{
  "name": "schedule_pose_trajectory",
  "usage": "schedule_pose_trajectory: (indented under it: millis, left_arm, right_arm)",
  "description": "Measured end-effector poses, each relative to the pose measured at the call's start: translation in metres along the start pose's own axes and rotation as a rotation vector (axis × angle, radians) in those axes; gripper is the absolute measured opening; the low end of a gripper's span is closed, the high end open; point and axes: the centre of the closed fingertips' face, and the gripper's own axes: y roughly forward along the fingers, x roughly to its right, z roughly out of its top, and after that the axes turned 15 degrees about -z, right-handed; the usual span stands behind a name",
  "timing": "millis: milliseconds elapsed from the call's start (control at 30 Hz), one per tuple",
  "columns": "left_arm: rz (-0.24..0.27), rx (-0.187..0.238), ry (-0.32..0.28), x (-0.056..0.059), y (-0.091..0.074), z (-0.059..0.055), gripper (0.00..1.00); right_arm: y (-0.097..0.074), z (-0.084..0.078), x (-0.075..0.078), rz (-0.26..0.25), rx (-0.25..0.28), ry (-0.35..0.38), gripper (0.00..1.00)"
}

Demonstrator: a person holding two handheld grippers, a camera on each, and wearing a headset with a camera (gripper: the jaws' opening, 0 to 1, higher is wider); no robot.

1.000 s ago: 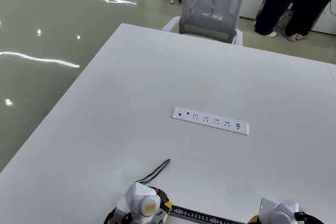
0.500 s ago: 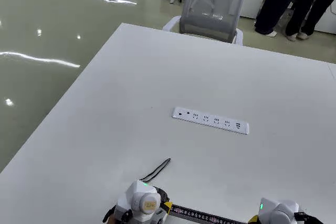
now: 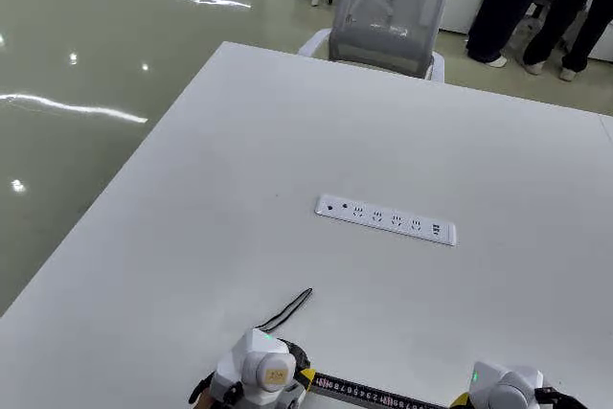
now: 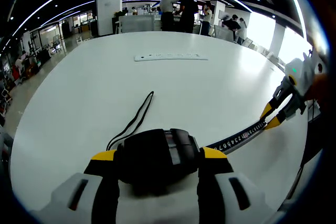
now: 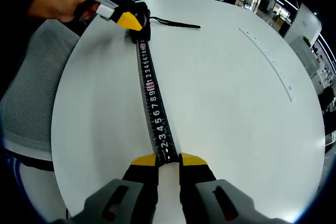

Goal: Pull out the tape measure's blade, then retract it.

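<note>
The black tape measure case [image 4: 157, 145] sits on the white table [image 3: 316, 141], and my left gripper [image 4: 159, 156] is shut on it between yellow pads. Its black blade [image 5: 152, 93] with white numbers lies flat along the table, drawn out to my right gripper [image 5: 168, 159], which is shut on the blade's tip. In the head view both grippers sit at the near table edge, the left gripper [image 3: 287, 371] and the right gripper [image 3: 462, 399], with the blade [image 3: 374, 395] between them. The case's black wrist strap [image 3: 287, 310] trails away from the case over the table.
A white power strip [image 3: 386, 219] lies mid-table, well beyond the tape. A grey mesh chair [image 3: 393, 7] stands at the far table edge, with people's legs [image 3: 517, 7] behind it. A shiny floor lies past the table's left edge.
The grippers, the case and the blade hold the same places. The people standing at the back have shifted a little to the right.
</note>
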Motion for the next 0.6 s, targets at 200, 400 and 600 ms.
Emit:
schedule_pose_trajectory:
  millis: [200, 400, 600]
  left_arm:
    - [-0.001, -0.001, -0.001, 0.0002, -0.0003, -0.0002, 0.56]
    - [-0.002, -0.002, -0.002, 0.0001, -0.0002, -0.0006, 0.56]
    - [-0.002, -0.003, -0.002, -0.0004, 0.0005, -0.0012, 0.56]
  right_arm:
    - [0.0014, 0.0019, -0.0012, 0.0, 0.0, 0.0, 0.13]
    - [0.0032, 0.003, -0.0013, -0.001, 0.0, -0.001, 0.13]
    - [0.0022, 0.0043, -0.0019, 0.0, 0.0, 0.001, 0.13]
